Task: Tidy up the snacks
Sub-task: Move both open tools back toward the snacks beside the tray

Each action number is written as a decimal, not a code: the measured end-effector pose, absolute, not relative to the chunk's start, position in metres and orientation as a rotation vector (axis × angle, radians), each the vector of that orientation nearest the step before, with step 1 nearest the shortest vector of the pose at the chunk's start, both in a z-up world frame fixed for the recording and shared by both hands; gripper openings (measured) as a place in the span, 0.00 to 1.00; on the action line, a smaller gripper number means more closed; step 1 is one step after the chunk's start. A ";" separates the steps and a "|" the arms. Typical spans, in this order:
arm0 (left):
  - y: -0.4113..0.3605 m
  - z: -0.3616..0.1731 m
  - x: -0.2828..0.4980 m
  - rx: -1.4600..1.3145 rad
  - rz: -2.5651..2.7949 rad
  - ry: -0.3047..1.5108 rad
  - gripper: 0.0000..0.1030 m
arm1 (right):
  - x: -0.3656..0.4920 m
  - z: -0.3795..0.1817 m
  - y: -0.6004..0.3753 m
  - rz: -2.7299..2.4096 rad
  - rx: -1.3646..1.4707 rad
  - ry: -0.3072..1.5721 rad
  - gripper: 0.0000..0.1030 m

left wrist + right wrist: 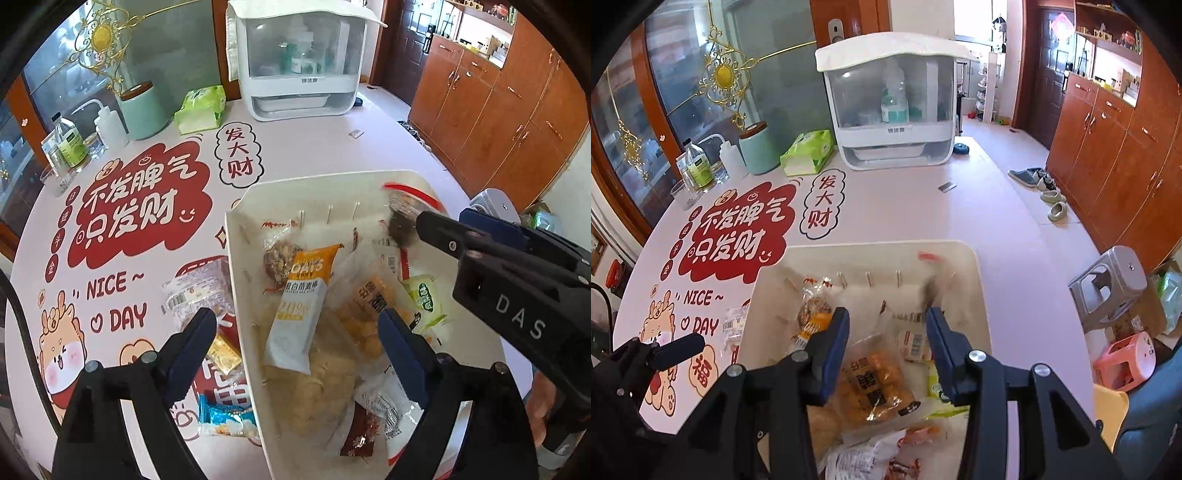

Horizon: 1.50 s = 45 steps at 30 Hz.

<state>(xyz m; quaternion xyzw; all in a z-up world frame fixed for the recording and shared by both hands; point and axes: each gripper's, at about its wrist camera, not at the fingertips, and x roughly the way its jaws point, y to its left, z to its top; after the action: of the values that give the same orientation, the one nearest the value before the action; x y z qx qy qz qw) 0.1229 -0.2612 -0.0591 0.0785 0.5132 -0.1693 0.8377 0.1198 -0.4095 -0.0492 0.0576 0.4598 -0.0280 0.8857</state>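
My left gripper [297,332] has its jaws spread wide over the white bin [240,280]; the oat bar [295,314] lies between them, untouched. My right gripper [886,350] is half open, holding nothing, above the yellow snack bag [875,387]. The loose packs [225,424] at seven o'clock look light, soft and crinkly, so I would pinch one by its middle.

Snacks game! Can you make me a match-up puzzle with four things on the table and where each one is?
Things:
1. oat bar
2. blue packet
3. tissue pack
4. left gripper

Places or states:
A. at the far end of the table, beside the mint canister
B. inside the white bin
C. open, above the bin's left wall
D. on the table, left of the bin, outside it

Pairs: 1-B, 2-D, 3-A, 4-C
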 end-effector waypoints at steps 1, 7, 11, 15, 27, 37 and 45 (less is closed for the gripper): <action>-0.260 -0.060 0.122 0.164 -0.358 1.089 0.86 | 0.118 -0.051 -0.409 -0.050 0.124 0.962 0.43; -0.252 -0.062 0.112 0.153 -0.348 1.105 0.86 | 0.106 -0.056 -0.401 -0.030 0.121 0.986 0.43; -0.246 -0.062 0.107 0.145 -0.345 1.111 0.86 | 0.098 -0.058 -0.398 -0.026 0.126 0.997 0.43; -0.240 -0.061 0.101 0.142 -0.350 1.111 0.86 | 0.087 -0.058 -0.394 -0.030 0.131 1.001 0.43; -0.203 -0.058 0.077 0.161 -0.357 1.103 0.86 | 0.065 -0.062 -0.369 -0.048 0.153 1.025 0.43; -0.122 -0.052 0.080 0.189 -0.323 1.094 0.86 | 0.055 -0.052 -0.320 -0.052 0.173 1.014 0.43; -0.061 -0.047 0.117 0.312 -0.349 1.074 0.86 | 0.051 -0.056 -0.261 -0.010 0.232 0.989 0.43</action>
<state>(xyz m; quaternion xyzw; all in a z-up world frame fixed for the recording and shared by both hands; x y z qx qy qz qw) 0.1175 -0.0614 -0.0474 0.1470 0.5070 -0.1645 0.8332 0.0515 -0.2613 -0.0557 0.1111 0.4734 -0.0049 0.8738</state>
